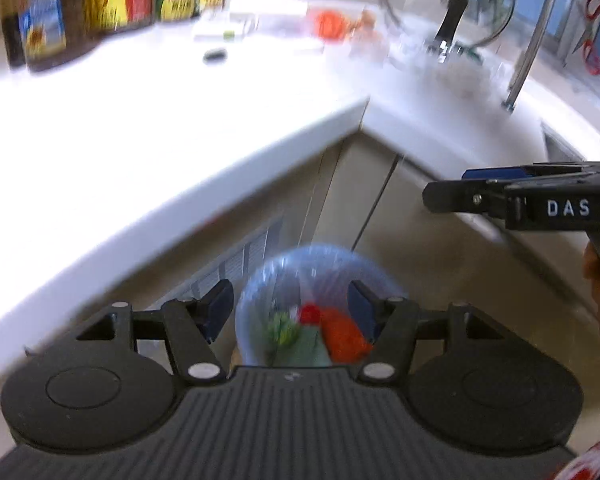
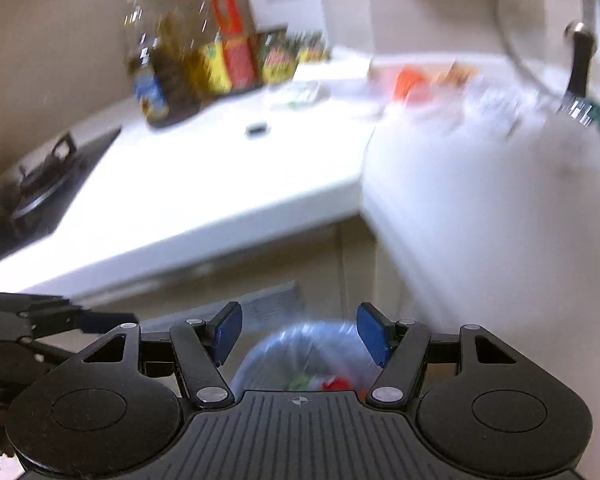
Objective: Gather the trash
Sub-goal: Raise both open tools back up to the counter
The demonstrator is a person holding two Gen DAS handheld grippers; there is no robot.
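Note:
A bin lined with a blue plastic bag stands on the floor below the white L-shaped counter. It holds orange, red and green scraps. My left gripper is open and empty above the bin. The bin also shows in the right wrist view, under my open, empty right gripper. The right gripper appears from the side in the left wrist view, and the left gripper at the left edge of the right wrist view. Orange scraps and a small dark item lie on the counter.
Sauce and oil bottles stand at the counter's back left. A glass pot lid and a faucet are at the back right by the sink. A gas stove is left. Beige cabinet doors face the bin.

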